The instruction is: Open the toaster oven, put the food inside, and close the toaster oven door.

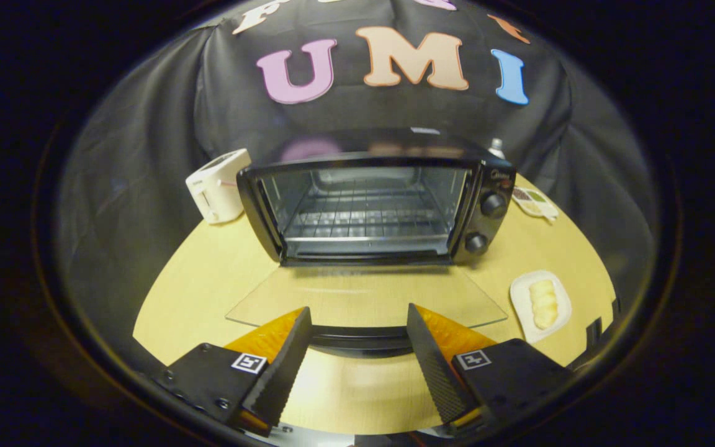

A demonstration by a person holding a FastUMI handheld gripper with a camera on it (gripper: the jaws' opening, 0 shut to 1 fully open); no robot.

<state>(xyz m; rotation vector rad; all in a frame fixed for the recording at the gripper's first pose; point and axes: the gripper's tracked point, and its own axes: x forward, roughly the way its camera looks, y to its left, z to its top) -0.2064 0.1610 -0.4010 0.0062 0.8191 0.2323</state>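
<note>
Now your gripper (359, 323) is spread wide, empty, above the lowered door (367, 301) at lower centre. Food (544, 302) waits on its plate (522, 298) at right; swinging over could clip the door's edge.

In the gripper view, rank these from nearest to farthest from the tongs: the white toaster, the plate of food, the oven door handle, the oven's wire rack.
Tongs open, holding nothing.
1. Oven door handle: between the fingertips, at the front edge of the lowered glass door.
2. Plate of food: off to the right, beside the door.
3. Wire rack: straight ahead, inside the open oven.
4. White toaster: far left, beside the oven.
</note>
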